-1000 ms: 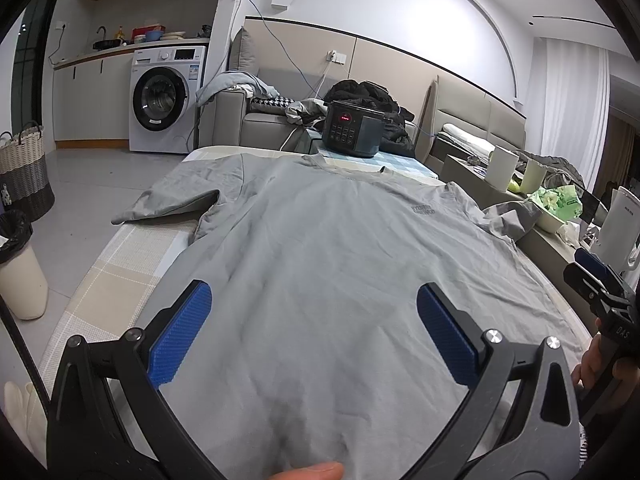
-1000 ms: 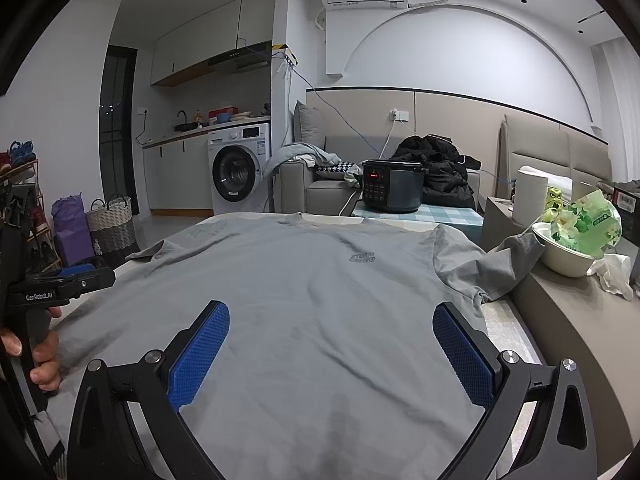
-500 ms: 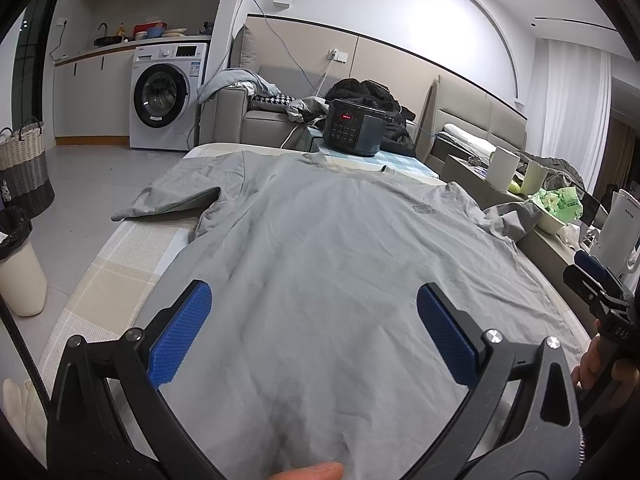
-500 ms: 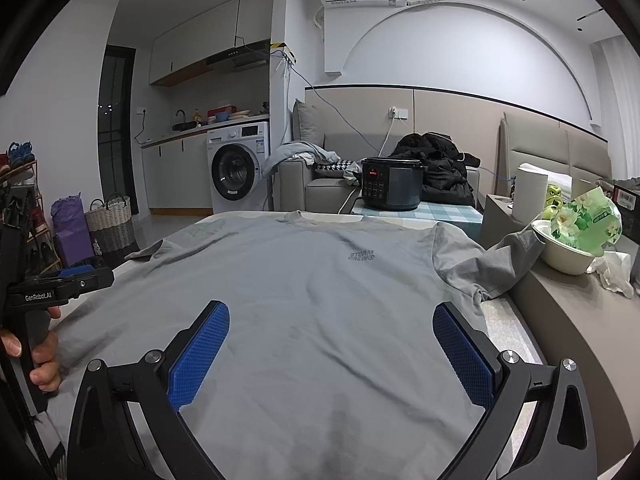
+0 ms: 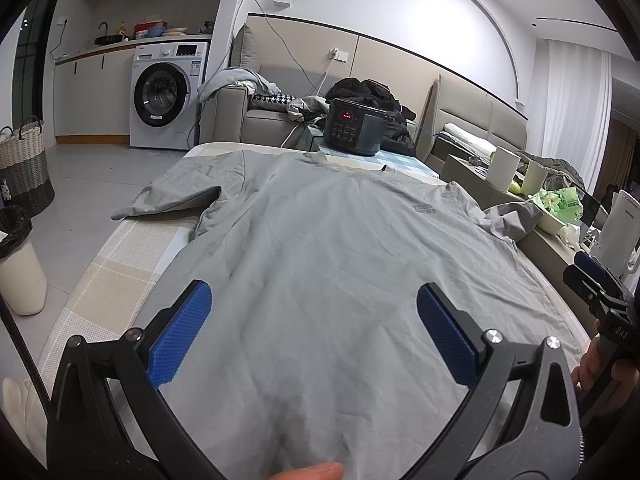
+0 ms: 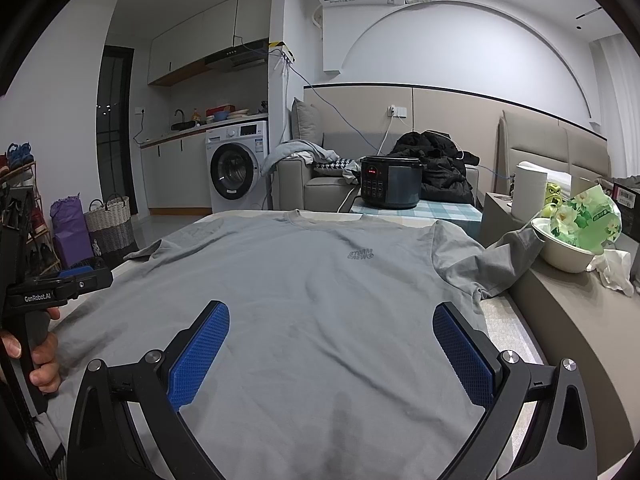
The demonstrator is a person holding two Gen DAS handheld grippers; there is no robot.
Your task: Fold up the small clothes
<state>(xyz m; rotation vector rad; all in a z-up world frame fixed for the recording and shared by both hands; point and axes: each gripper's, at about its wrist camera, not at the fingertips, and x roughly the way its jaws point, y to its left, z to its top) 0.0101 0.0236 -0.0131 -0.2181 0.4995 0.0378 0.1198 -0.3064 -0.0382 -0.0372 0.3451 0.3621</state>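
Observation:
A grey T-shirt (image 5: 320, 248) lies spread flat, front up, on a checked surface, collar at the far end and a small chest logo (image 6: 359, 254) showing. Its left sleeve (image 5: 172, 200) lies out flat; the right sleeve (image 6: 496, 264) is rumpled against a ledge. My left gripper (image 5: 314, 320) hovers open above the shirt's near hem, nothing between its blue pads. My right gripper (image 6: 330, 344) is open too, over the lower right part of the shirt. Each gripper shows at the edge of the other's view, held by a hand.
A dark rice cooker (image 5: 354, 132) stands beyond the collar on a checked cloth. A ledge on the right holds a white bowl (image 6: 564, 248) with green packets, a paper roll (image 6: 530, 192) and a kettle (image 5: 622, 228). Baskets (image 5: 24, 168) and a white bin (image 5: 20, 272) stand left.
Almost nothing has moved; both grippers stay open above the shirt, and the views have shifted only slightly.

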